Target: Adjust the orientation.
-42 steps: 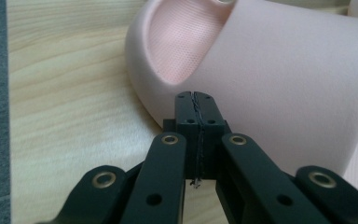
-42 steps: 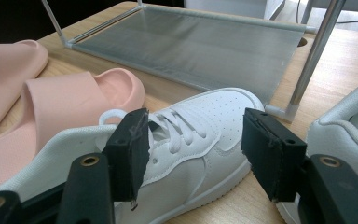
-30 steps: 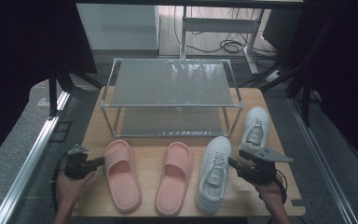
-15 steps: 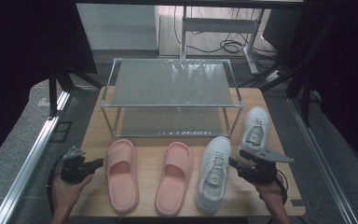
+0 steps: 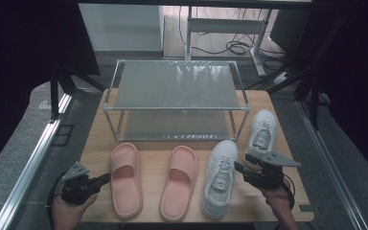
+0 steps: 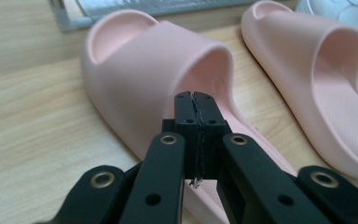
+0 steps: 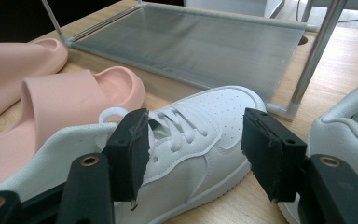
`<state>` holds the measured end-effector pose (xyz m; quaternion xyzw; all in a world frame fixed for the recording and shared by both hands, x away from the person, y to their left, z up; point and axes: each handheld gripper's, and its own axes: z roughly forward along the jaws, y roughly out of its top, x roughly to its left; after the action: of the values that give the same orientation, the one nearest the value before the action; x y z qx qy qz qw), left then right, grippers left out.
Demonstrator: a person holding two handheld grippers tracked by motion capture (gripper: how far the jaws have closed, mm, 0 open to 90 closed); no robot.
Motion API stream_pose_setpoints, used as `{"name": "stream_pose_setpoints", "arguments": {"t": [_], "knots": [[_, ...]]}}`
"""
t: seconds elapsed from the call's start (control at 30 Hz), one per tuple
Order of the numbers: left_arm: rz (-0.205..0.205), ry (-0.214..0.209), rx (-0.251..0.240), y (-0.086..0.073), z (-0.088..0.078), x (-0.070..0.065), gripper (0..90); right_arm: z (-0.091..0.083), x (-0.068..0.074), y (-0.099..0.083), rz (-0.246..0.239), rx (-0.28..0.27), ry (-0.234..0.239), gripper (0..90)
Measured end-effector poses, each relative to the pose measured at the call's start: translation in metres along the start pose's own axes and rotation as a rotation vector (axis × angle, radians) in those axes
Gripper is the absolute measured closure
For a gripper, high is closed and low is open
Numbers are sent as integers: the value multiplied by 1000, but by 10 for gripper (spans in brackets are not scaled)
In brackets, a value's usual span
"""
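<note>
lab recording rig, black curtains [image 5: 24,43], floor cables [image 5: 235,47]

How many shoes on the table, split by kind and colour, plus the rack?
Pink slides: 2, the left one and the right one
White sneakers: 2, one in front and one farther back beside the rack
Two-shelf metal rack: 1
Total: 5 things, 4 of them shoes
</note>
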<state>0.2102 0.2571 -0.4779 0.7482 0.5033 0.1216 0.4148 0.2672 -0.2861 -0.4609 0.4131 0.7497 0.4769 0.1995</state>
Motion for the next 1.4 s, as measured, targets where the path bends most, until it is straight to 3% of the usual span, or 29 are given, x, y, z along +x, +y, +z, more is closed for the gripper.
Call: {"name": "stream_pose_setpoints", "arguments": {"t": [0.27,0.5,0.73,0.9,1.4], "knots": [[-5,-14,23,-8,10,-3,897,0,1,0,1,0,1,420],[-24,1,38,-14,13,5,897,2,0,-1,0,7,-1,420],[-3,-20,38,-12,16,-3,898,2,1,-1,-1,9,-1,419],[-5,-7,55,-12,27,-1,898,2,1,-2,-3,11,1,419],[-27,21,56,-16,25,12,900,1,0,-2,-2,10,-5,418]]}}
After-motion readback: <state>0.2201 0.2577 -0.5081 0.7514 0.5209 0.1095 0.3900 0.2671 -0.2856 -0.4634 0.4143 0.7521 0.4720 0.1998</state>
